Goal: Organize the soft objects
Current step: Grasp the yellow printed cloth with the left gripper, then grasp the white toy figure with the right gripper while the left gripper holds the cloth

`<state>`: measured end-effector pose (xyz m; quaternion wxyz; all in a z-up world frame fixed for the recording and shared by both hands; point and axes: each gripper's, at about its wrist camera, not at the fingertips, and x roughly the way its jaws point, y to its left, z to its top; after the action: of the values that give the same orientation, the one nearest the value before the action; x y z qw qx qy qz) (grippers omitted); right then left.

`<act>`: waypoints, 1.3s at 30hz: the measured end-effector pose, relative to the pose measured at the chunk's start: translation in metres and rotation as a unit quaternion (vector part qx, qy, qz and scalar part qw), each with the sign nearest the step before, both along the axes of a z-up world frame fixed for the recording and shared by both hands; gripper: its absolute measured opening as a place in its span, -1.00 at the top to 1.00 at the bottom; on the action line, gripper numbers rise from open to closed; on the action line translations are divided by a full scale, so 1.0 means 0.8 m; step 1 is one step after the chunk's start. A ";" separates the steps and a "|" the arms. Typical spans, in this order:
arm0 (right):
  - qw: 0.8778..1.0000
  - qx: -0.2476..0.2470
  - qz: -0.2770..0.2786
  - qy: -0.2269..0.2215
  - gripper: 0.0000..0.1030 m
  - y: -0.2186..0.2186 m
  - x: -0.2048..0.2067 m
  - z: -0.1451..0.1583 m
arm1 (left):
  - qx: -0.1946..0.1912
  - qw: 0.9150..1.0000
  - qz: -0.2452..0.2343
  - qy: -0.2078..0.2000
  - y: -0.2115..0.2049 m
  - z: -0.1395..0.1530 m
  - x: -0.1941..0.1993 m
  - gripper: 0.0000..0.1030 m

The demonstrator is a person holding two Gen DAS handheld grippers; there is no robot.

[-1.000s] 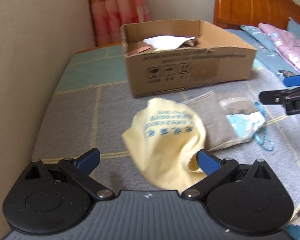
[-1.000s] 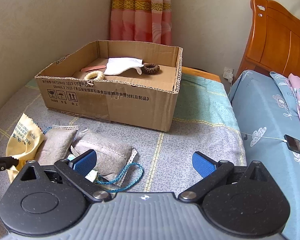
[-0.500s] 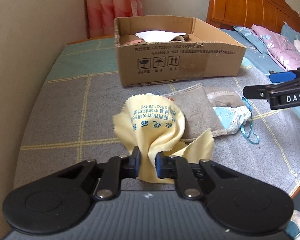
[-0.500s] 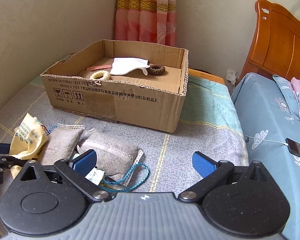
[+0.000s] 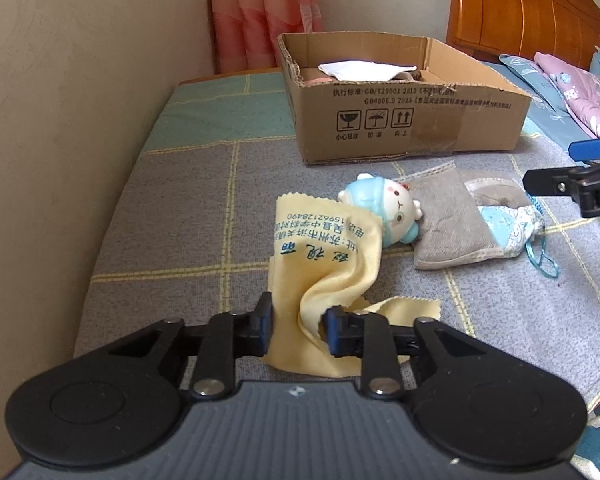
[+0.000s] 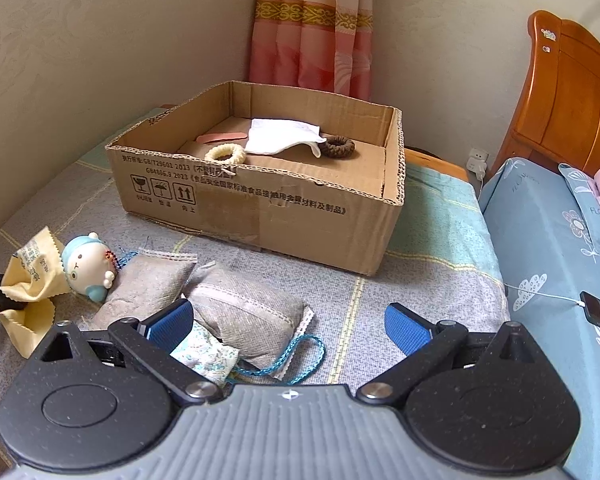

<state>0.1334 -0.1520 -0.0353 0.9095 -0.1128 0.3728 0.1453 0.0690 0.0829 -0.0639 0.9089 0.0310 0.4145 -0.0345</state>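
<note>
- Left gripper (image 5: 296,326) is pinched on the yellow cloth (image 5: 324,248), whose long axis runs away toward the box (image 5: 404,120).
- Cloth's far end drapes against the toy (image 5: 384,210).
- Right gripper (image 6: 288,324) gapes wide, holding nothing, above the pouches (image 6: 236,304).
</note>
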 end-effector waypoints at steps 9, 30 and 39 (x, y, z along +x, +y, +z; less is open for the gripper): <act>0.999 0.015 0.043 0.008 -1.00 0.010 -0.005 0.000 | -0.019 1.000 0.007 -0.012 0.001 -0.004 0.006 0.48; 0.968 -0.051 0.247 -0.010 -0.50 0.145 -0.011 -0.028 | -0.017 0.997 0.071 -0.019 0.037 0.009 0.006 0.65; 0.959 -0.063 0.275 -0.004 -0.08 0.166 0.000 -0.037 | -0.025 0.997 0.072 -0.017 0.040 0.008 0.007 0.65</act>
<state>0.1332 -0.0189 -0.0650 0.8270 -0.2686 0.3324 0.3652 0.0747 0.1148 -0.0579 0.9162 -0.0214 0.3995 0.0214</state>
